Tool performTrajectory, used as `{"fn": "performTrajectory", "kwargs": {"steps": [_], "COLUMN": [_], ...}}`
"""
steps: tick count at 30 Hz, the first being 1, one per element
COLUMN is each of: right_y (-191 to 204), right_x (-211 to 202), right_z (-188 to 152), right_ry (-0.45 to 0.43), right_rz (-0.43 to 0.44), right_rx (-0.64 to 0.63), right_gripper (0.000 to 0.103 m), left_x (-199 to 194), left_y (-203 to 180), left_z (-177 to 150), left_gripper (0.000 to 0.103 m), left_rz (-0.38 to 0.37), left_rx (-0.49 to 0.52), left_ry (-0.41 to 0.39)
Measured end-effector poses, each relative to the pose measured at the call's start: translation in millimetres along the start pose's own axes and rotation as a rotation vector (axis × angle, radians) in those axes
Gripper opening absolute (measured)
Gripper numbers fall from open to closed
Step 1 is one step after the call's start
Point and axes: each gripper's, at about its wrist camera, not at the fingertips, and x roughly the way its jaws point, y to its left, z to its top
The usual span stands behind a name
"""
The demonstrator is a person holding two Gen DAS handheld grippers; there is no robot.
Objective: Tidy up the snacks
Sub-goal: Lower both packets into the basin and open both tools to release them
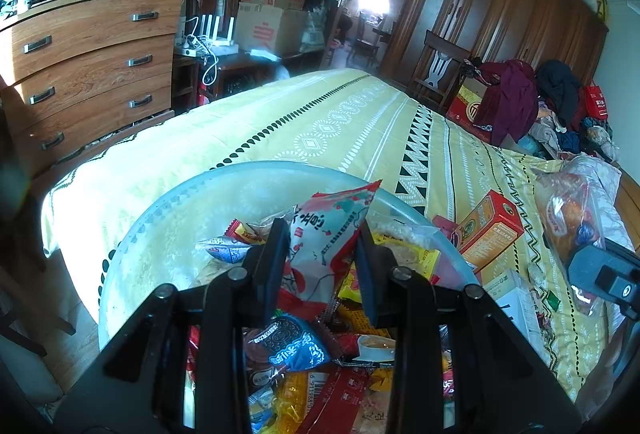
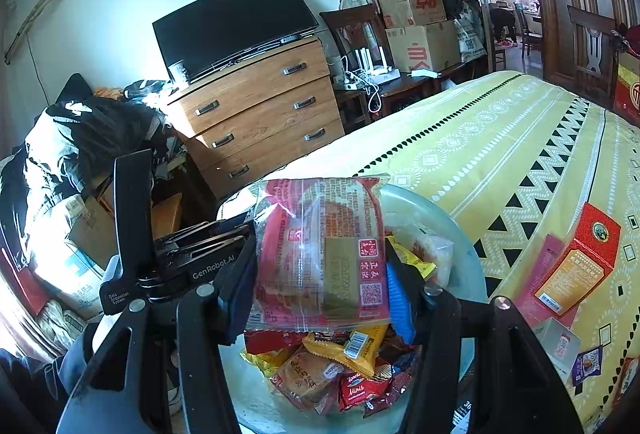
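Note:
A pale translucent bowl sits on the yellow patterned bedspread and holds several small snack packets. My left gripper hangs over the bowl, shut on a red and white snack pouch that sticks up between its fingers. In the right wrist view my right gripper is shut on a clear and red cake packet, held above the same bowl. The left gripper's black body shows beside it on the left.
An orange and red box lies on the bedspread right of the bowl, with a white box and a bagged bread packet nearby. A wooden dresser with a TV stands left of the bed. Clothes are piled far right.

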Motion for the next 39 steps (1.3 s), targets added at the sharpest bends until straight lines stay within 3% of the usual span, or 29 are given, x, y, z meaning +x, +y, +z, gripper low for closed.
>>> {"fn": "performTrajectory", "kwargs": {"steps": [39], "right_y": [-2.0], "right_x": [5.1], "right_z": [-7.4], "right_ry": [0.025], "right_rz": [0.003], "right_rx": [0.015], "right_gripper": [0.06], "left_x": [0.4], "left_y": [-0.7], "left_z": [-1.0], "left_gripper": [0.033], "left_rz": [0.001], "left_rx": [0.001], "left_ry": [0.001]}}
